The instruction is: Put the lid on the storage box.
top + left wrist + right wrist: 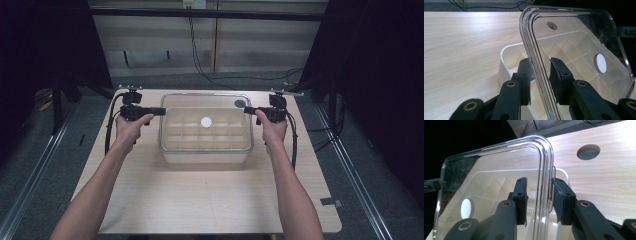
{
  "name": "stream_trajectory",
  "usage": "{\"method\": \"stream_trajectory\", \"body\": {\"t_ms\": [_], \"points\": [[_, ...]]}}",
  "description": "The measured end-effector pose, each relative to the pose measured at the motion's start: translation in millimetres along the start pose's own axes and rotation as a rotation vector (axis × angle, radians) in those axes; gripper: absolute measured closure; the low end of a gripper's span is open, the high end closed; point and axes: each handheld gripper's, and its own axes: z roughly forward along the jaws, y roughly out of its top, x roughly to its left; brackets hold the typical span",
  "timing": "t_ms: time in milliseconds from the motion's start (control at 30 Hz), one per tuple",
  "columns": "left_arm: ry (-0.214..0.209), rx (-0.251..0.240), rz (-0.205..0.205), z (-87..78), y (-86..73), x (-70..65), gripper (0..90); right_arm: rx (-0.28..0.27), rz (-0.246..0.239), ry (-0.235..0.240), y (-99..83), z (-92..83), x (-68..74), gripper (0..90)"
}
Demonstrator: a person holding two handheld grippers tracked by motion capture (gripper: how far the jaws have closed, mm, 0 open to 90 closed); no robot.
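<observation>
In the left gripper view the two black jaws of the left gripper [540,82] sit either side of the clear lid [576,50]'s rim, pinching its edge at lower centre of the frame. In the right gripper view the right gripper [539,201] is clamped the same way on the opposite edge of that lid, one jaw behind the plastic and one in front.

From the high view the lid is held between the two grippers at centre frame, above the cream divided box [206,145] — a grid of small compartments on the wooden table [210,200]. A white round disc [206,121] shows at the lid's middle; it carries no readable writing. A round hole [240,103] in the table lies near the lid's upper right corner.
</observation>
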Motion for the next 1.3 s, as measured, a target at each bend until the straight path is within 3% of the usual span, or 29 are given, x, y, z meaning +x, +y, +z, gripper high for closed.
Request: {"method": "stream_trajectory", "body": {"t_ms": [233,533,667,900,1000,1200,1300], "points": [[0.022,0.036,-0.011,11.4,-2.8,7.0,66.8,0.035,-0.016,-0.048,-3.9,12.7,0.8,61.7],[0.010,0.049,-0.028,16.4,-4.4,12.4,66.0,0.052,-0.019,-0.070,-6.7,19.8,-1.3,59.2],[-0.010,0.051,-0.069,21.9,-8.3,17.3,65.2,0.065,-0.023,-0.081,-7.4,21.9,-2.7,58.7],[-0.007,0.073,-0.082,29.4,-13.9,20.1,62.5,0.099,-0.055,-0.141,-12.2,31.7,-2.8,55.2],[-0.008,0.079,-0.079,30.7,-14.6,22.3,62.4,0.102,-0.046,-0.143,-12.4,32.3,-3.4,55.2],[-0.021,0.079,-0.114,35.4,-17.9,25.9,61.3,0.091,-0.028,-0.134,-15.7,35.3,-7.1,54.8],[-0.027,0.091,-0.105,35.2,-18.0,27.1,61.0,0.089,-0.033,-0.134,-16.2,35.2,-6.9,54.7]]}}
